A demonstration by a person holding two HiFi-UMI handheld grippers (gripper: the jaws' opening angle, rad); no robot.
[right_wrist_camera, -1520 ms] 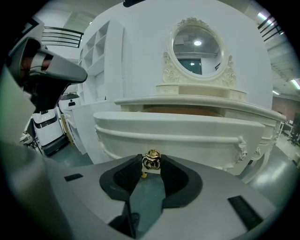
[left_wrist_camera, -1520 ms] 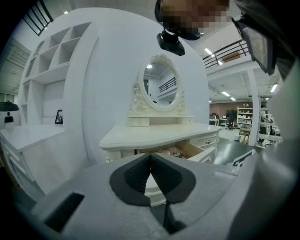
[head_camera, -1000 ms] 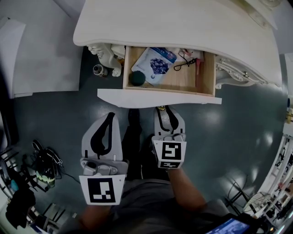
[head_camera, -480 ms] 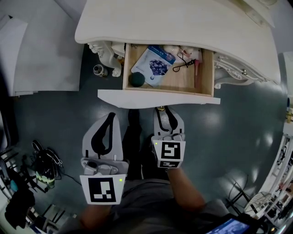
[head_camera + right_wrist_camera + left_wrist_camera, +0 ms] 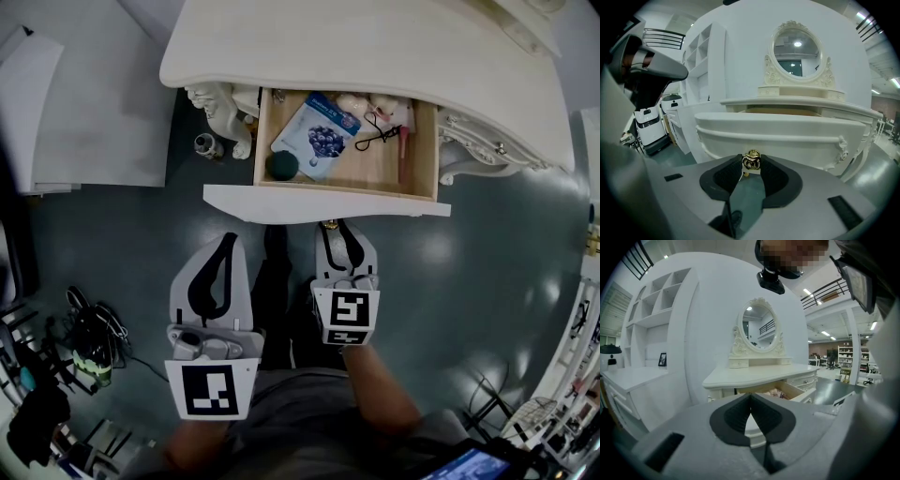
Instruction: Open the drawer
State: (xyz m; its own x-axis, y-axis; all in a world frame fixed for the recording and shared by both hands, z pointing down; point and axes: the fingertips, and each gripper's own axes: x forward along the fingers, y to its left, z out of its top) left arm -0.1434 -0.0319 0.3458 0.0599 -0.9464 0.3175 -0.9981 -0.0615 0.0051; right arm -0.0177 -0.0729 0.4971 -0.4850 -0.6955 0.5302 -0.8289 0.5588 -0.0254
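Note:
The white dressing table's drawer [image 5: 328, 201] stands pulled out, its wooden inside in sight. In it lie a blue packet [image 5: 317, 133], a dark round thing [image 5: 280, 165], a black eyelash curler [image 5: 380, 134] and a pink stick [image 5: 403, 155]. My right gripper [image 5: 336, 224] is shut on the gold knob [image 5: 751, 161] at the middle of the drawer front [image 5: 787, 133], with its pads pressing on the knob from both sides. My left gripper [image 5: 228, 237] hangs lower left of the drawer front, shut and empty; its tips [image 5: 751, 394] meet.
The table top [image 5: 375, 47] overhangs the drawer's back, with an oval mirror [image 5: 759, 331] on it. A carved leg [image 5: 220, 108] stands left of the drawer. A white cabinet [image 5: 84, 103] is at far left. Cables and gear [image 5: 89, 337] lie on the dark floor, lower left.

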